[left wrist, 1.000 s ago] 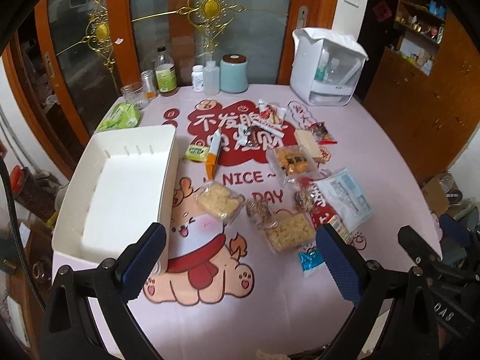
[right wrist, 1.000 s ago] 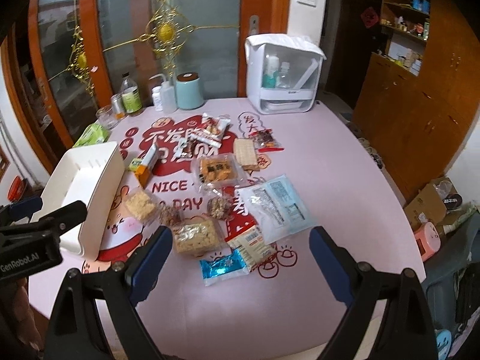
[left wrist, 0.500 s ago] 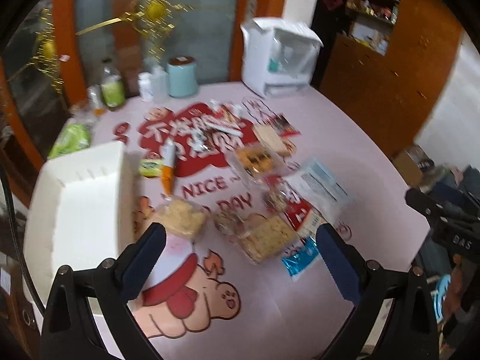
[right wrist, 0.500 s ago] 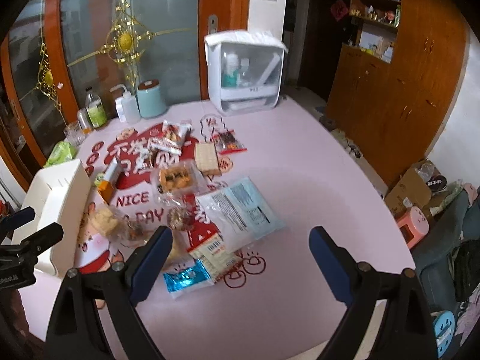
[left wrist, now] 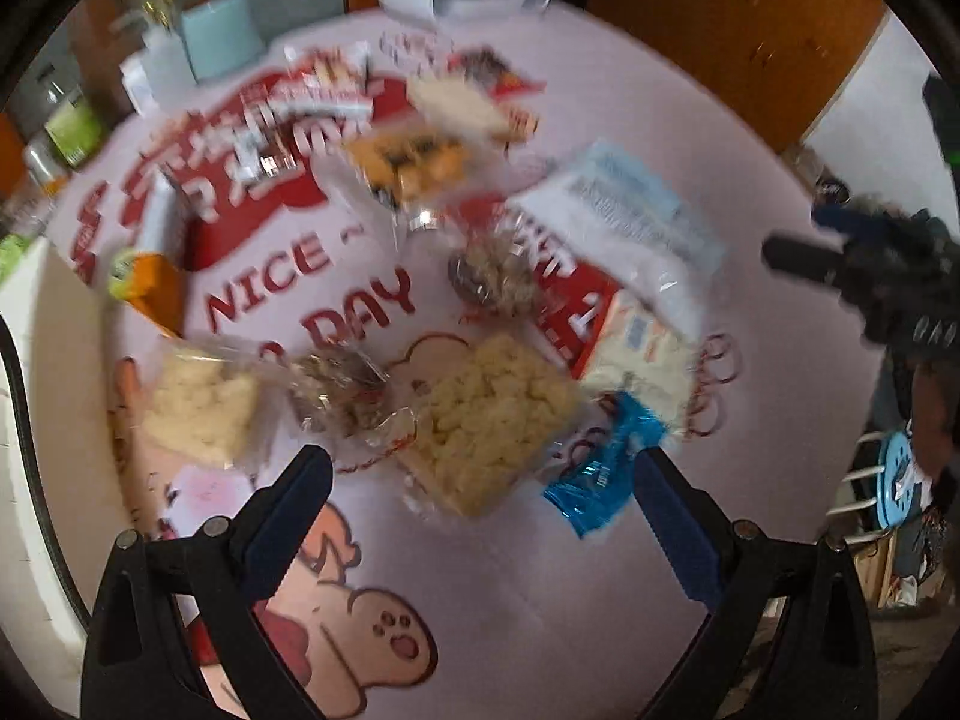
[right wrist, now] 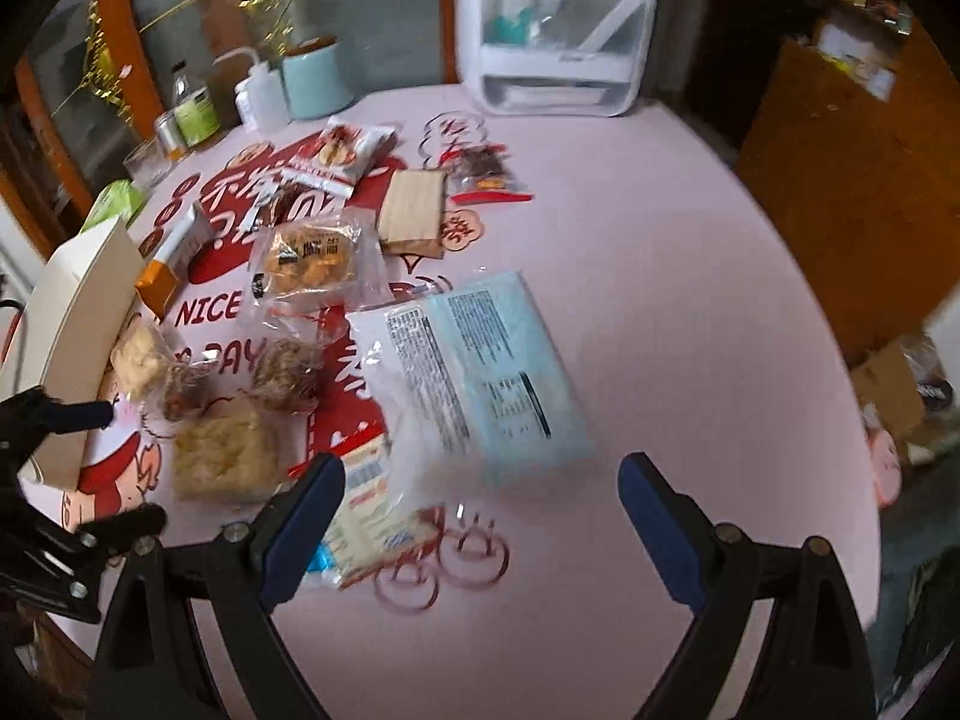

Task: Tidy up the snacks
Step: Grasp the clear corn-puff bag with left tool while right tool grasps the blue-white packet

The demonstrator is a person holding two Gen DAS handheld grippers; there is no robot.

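Note:
Several wrapped snacks lie on the pink printed tablecloth (right wrist: 660, 252). My left gripper (left wrist: 480, 474) is open and empty, just above a clear pack of yellow puffed rice (left wrist: 486, 420), with a small blue packet (left wrist: 600, 468) by its right finger. My right gripper (right wrist: 480, 480) is open and empty, low over the near end of a large pale-blue packet (right wrist: 474, 366). A white and orange wrapped bar (right wrist: 372, 516) lies under its left finger. The white storage tray (right wrist: 72, 312) stands at the left, and also shows in the left wrist view (left wrist: 42, 360).
A white lidded container (right wrist: 558, 30), a teal canister (right wrist: 315, 81) and small bottles (right wrist: 192, 114) stand at the table's far edge. Wooden cabinets (right wrist: 840, 192) rise on the right. A cardboard box (right wrist: 894, 384) sits on the floor.
Both grippers have dropped and moved in toward the snack pile. The left one swung right from beside the tray to the puffed rice pack. Both stayed open.

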